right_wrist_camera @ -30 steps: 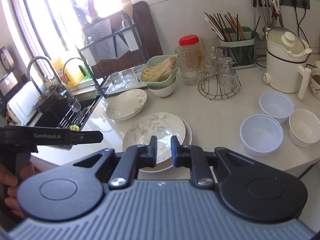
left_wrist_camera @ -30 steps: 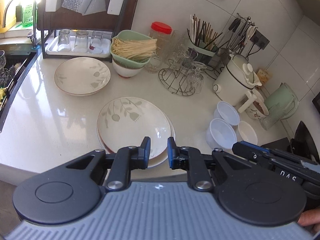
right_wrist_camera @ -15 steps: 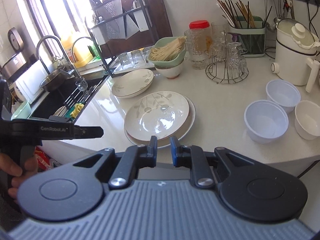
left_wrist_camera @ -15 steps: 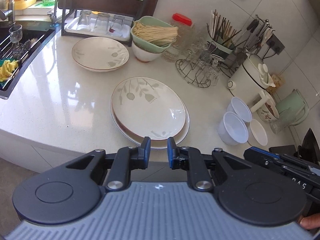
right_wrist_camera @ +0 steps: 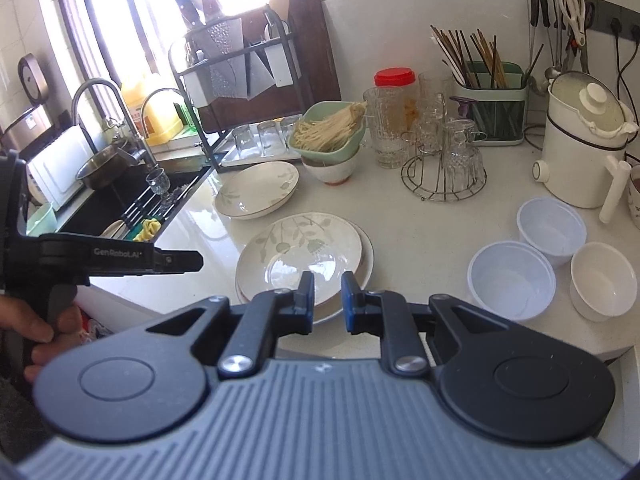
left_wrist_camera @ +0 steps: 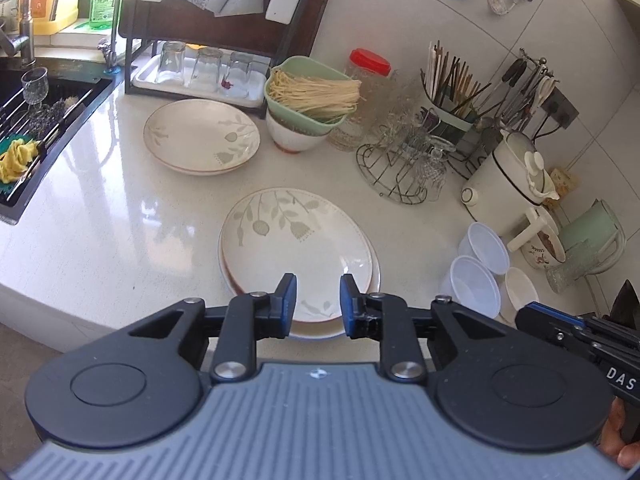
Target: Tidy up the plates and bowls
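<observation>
Cream leaf-patterned plates (left_wrist_camera: 296, 248) sit stacked near the bench (left_wrist_camera: 100, 208) front edge, with another plate pair (left_wrist_camera: 202, 136) behind and three white bowls (right_wrist_camera: 512, 280) to the right. The left gripper (left_wrist_camera: 315, 298) and right gripper (right_wrist_camera: 327, 296) both hover over the stack's near rim, slightly parted and empty. Best, I judge, to widen one, slip a finger under the top rim, and lift level.

On the pale table (left_wrist_camera: 100, 216): black sink (left_wrist_camera: 24, 128) at the left edge, dark rack (left_wrist_camera: 224, 36) over upturned glasses (left_wrist_camera: 206, 66), red-lidded jar (left_wrist_camera: 370, 68), wire glass stand (left_wrist_camera: 404, 168), green holder of chopsticks (left_wrist_camera: 448, 92), white kettle (left_wrist_camera: 508, 180), green jug (left_wrist_camera: 596, 232).
</observation>
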The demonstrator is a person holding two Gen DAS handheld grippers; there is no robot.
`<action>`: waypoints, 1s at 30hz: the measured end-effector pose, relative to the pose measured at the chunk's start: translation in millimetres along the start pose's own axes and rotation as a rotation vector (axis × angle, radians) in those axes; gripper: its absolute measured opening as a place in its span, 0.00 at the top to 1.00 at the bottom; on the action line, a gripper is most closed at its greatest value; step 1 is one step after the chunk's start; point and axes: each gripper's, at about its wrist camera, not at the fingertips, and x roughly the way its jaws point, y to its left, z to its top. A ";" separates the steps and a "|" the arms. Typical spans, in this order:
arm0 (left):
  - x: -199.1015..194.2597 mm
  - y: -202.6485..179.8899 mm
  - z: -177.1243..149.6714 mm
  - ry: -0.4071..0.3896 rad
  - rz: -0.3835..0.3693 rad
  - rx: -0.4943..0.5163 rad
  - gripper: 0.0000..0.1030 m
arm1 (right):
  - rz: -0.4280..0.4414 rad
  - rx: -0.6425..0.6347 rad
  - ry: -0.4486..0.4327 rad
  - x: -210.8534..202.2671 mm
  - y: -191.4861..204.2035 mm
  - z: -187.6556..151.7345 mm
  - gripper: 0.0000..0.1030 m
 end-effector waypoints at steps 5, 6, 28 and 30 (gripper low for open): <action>1.2 6.9 21.9 -0.018 0.002 0.010 0.73 | 0.010 -0.012 -0.006 9.8 7.9 14.5 0.82; 2.7 9.9 27.9 -0.020 0.007 0.011 0.73 | 0.009 -0.019 -0.008 12.0 9.8 17.7 0.82; 72.4 99.9 160.0 0.047 -0.023 0.056 0.73 | -0.025 0.076 -0.013 122.5 61.6 92.2 0.82; 80.2 112.3 168.6 0.056 -0.025 0.036 0.73 | -0.033 0.076 -0.011 132.5 67.3 96.9 0.82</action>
